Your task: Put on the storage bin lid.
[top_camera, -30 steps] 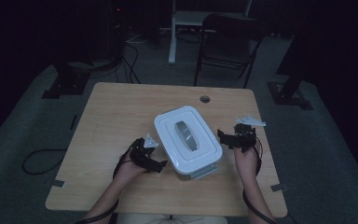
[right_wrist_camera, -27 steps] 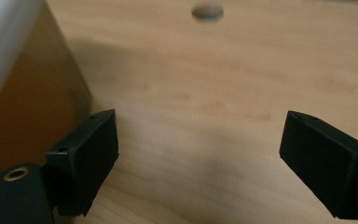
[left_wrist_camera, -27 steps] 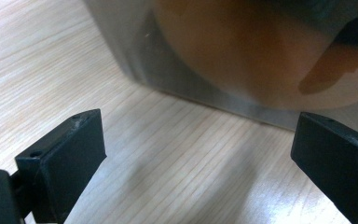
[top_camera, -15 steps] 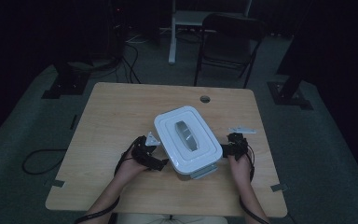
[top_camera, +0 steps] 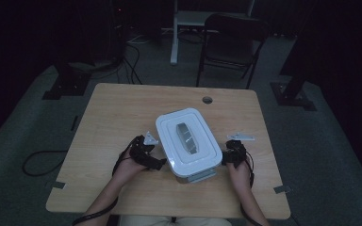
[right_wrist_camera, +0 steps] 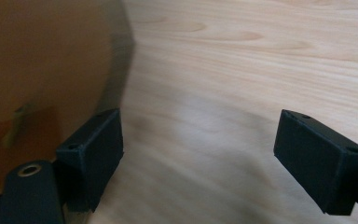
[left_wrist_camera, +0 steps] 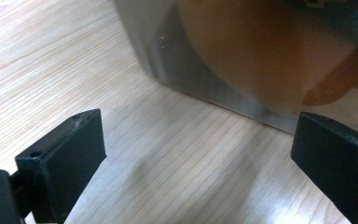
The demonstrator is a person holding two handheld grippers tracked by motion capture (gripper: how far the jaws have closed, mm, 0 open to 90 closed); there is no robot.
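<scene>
Jaws of both grippers gape, nothing between; right gripper [top_camera: 230,155] just dropped to the lidded white container's [top_camera: 187,141] right side, its jaws narrowing slightly, left gripper [top_camera: 147,155] waits at its left; table-centre container looks set for a two-sided lift

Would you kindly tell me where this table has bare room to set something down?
The table is bare along its far edge, between the cable hole and the white-lidded container, and down its left side. It is crowded at the near middle, where the left gripper and right gripper flank the container.
</scene>
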